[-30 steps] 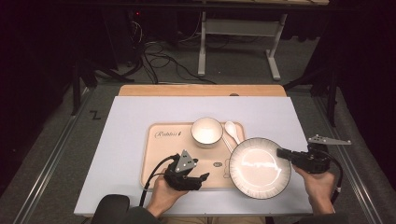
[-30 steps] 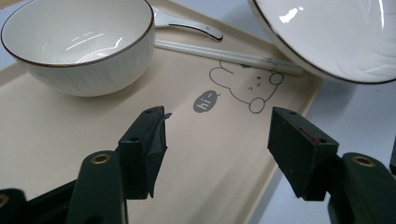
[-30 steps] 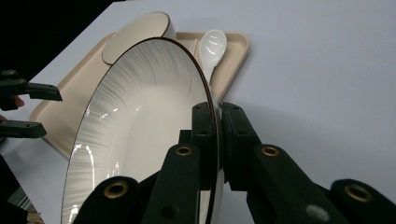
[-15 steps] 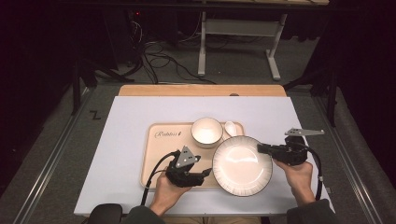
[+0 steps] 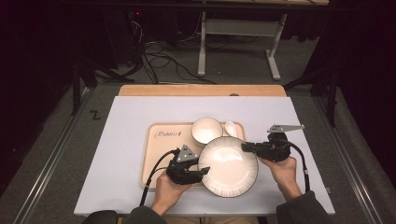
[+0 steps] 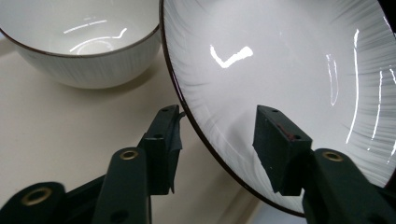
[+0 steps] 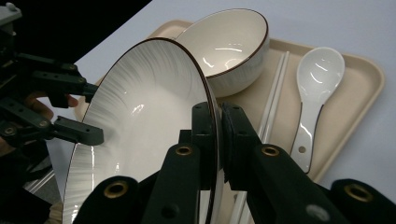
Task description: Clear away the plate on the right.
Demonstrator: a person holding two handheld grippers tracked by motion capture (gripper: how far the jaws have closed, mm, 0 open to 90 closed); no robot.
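We see the right tongs (image 5: 246, 147) clamped on the right rim of the white plate (image 5: 229, 165), which is held over the tray's (image 5: 159, 158) right half, toward the desk's (image 5: 130, 121) near edge. The left tongs (image 5: 204, 172) have just been closing, with the plate's left rim between the jaws, pads not pressing yet. The bowl (image 5: 206, 130) sits at the tray's far edge, with the spoon (image 5: 230, 128) and chopsticks (image 7: 273, 100) beside it.

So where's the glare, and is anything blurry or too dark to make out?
Left gripper view: bright streaks glare on the plate and bowl; nearest jaws look soft. Right gripper view: smaller highlights on the spoon. High view: surroundings beyond the table nearly black.
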